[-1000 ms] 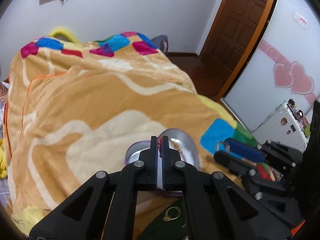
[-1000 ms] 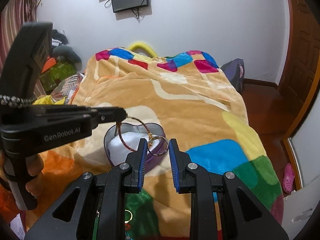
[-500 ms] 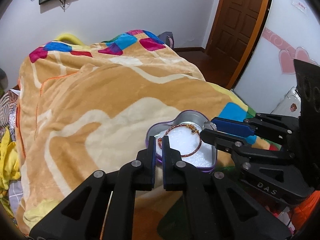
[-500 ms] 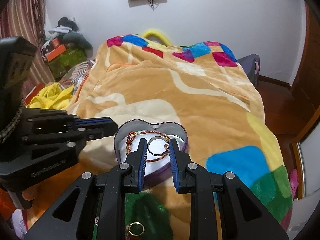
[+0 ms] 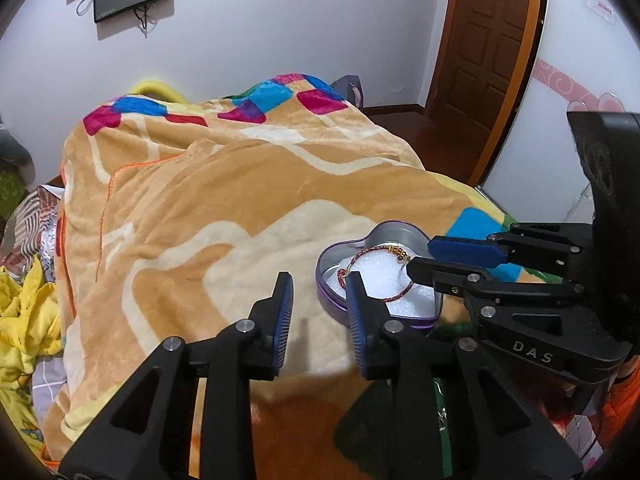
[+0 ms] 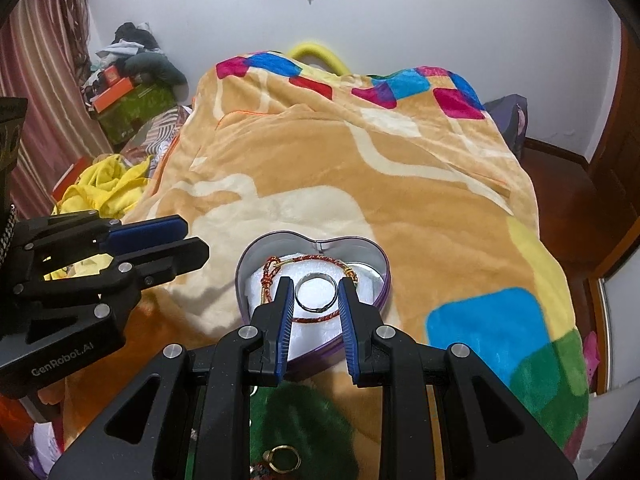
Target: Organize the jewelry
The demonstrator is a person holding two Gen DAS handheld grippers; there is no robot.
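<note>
A purple heart-shaped tin [image 6: 370,256] with white padding sits on the orange blanket; it also shows in the left wrist view [image 5: 332,296]. A red and gold cord bracelet [image 6: 276,270] lies inside it, seen too in the left wrist view [image 5: 366,254]. My right gripper [image 6: 315,286] holds a silver ring [image 6: 316,292] between its fingers just above the padding. My left gripper [image 5: 319,286] is open and empty, just left of the tin.
A gold ring [image 6: 285,458] lies on a dark green patch at the near edge. The blanket [image 6: 360,168] covers the bed. Yellow cloth [image 6: 104,184] and boxes [image 6: 128,108] lie left. A wooden door [image 5: 488,48] stands far right.
My left gripper let go of the cord bracelet into the tin, opened and drew back to the left. My right gripper carried the silver ring down over the padding.
</note>
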